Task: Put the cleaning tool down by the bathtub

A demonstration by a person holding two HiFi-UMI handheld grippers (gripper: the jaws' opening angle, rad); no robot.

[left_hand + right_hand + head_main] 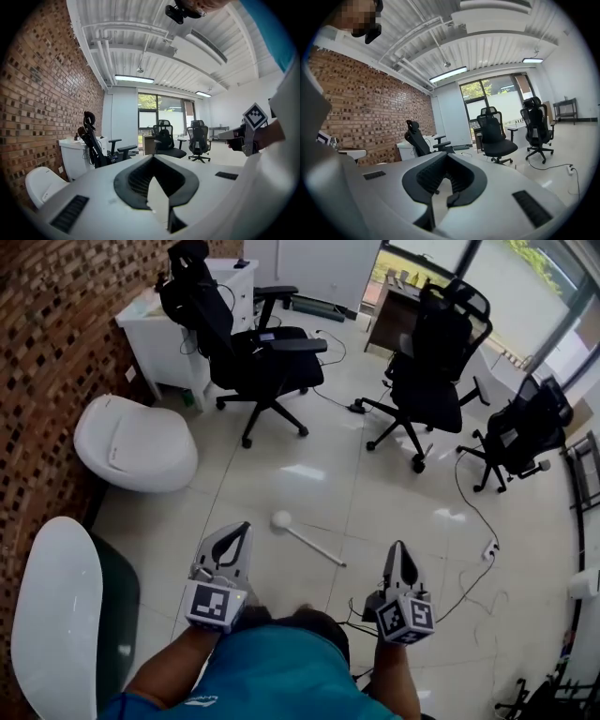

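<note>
The cleaning tool (305,538), a white stick with a round head, lies on the tiled floor in the head view, between and just beyond my two grippers. Neither gripper touches it. The bathtub (54,615), white-rimmed with a dark inside, is at the lower left. My left gripper (244,529) is held close to my body with its jaws together and nothing in them. My right gripper (398,549) is shut and empty too. Both gripper views look level across the room past closed jaws: left gripper (153,157), right gripper (446,154). The tool is not in either of them.
A white toilet (131,442) stands by the brick wall (42,352), beyond the tub. Black office chairs (267,357) (427,371) (520,432) and a white cabinet (178,324) fill the far side. A cable with a power strip (487,549) runs over the floor at right.
</note>
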